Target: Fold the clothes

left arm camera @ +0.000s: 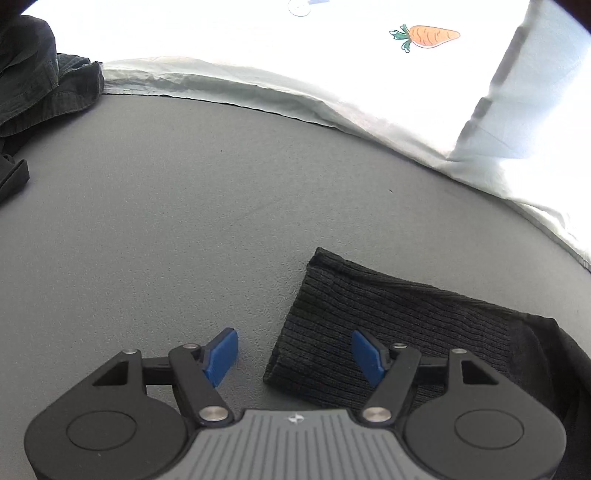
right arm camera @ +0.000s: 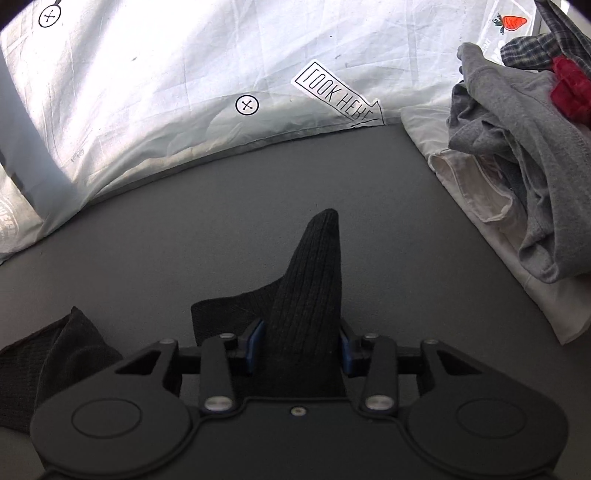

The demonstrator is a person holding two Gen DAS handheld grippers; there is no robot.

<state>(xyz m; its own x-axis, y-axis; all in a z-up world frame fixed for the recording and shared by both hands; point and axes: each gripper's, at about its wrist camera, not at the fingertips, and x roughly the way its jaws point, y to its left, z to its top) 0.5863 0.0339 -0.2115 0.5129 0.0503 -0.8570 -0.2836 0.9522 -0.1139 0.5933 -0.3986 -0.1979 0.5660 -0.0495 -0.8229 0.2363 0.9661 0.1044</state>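
A black ribbed sock [left arm camera: 369, 314] lies flat on the grey surface [left arm camera: 184, 221] in the left wrist view. Its open cuff end reaches between the fingers of my left gripper [left arm camera: 295, 356]. That gripper is open: the blue pads [left arm camera: 221, 356] stand wide apart, and the right pad hovers over the sock's edge without pressing it. In the right wrist view my right gripper [right arm camera: 301, 345] is shut on the black sock [right arm camera: 314, 280]. The sock's end sticks up past the fingers like a pointed fin. More black sock fabric [right arm camera: 48, 354] lies at the lower left.
A white printed sheet [left arm camera: 332, 55] with a carrot picture [left arm camera: 428, 36] borders the grey surface at the back. Dark checked clothing [left arm camera: 37, 81] is bunched at the far left. In the right wrist view a heap of grey, white, checked and red clothes [right arm camera: 517, 147] fills the right side.
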